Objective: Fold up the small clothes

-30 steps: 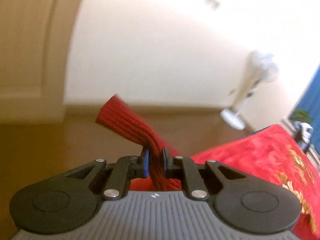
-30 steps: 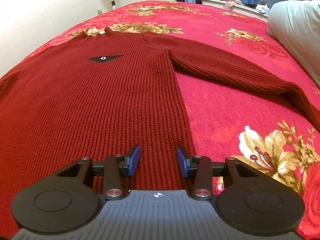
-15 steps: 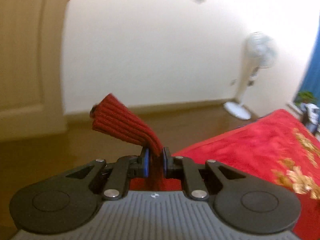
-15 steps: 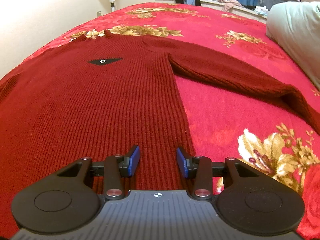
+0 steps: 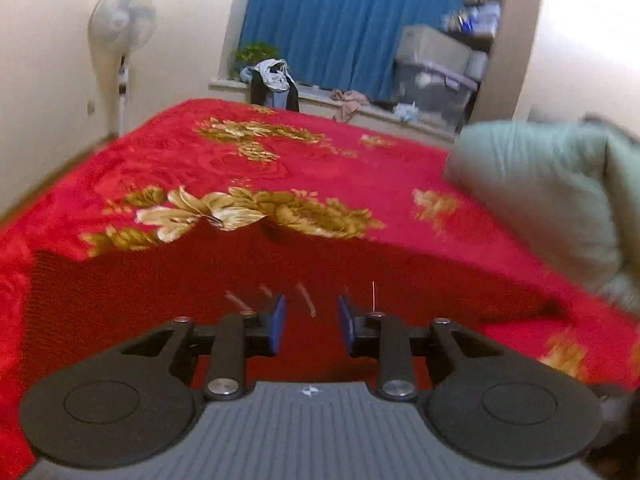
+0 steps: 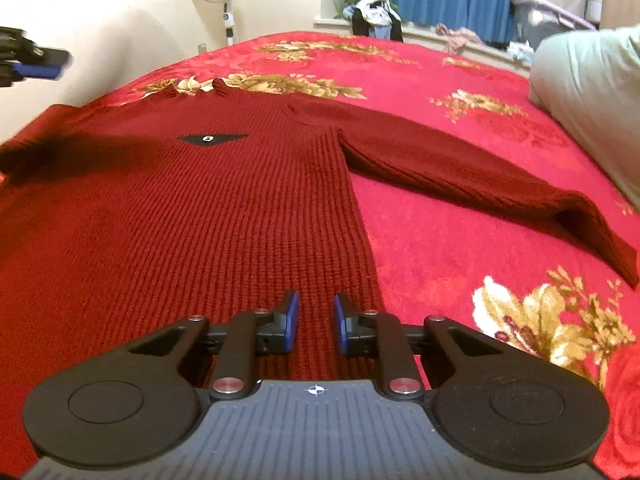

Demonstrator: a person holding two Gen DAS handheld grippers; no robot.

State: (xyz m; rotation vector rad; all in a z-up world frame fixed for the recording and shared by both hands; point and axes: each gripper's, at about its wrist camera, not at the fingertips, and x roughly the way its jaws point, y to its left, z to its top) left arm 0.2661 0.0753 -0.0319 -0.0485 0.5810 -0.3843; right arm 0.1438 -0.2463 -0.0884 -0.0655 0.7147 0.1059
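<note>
Left wrist view, my left gripper (image 5: pixel 310 322): jaws opening, nothing pinched between my 2 blue pads (image 5: pixel 277 322).
Left wrist view, sweater (image 5: pixel 240 280): dark red knit spread below and ahead of my fingers, blurred, flat on the red floral bedspread (image 5: pixel 280 160).
Left wrist view, reason: I judge a sleeve release onto the body.
Right wrist view, my right gripper (image 6: pixel 316 322): jaws closing over the sweater's right side edge near the hem (image 6: pixel 352 292); contact not visible.
Right wrist view, right sleeve (image 6: pixel 460 168): stretched out flat, well apart from my fingers.
Right wrist view, reason: I judge an anchor for the next fold.
</note>
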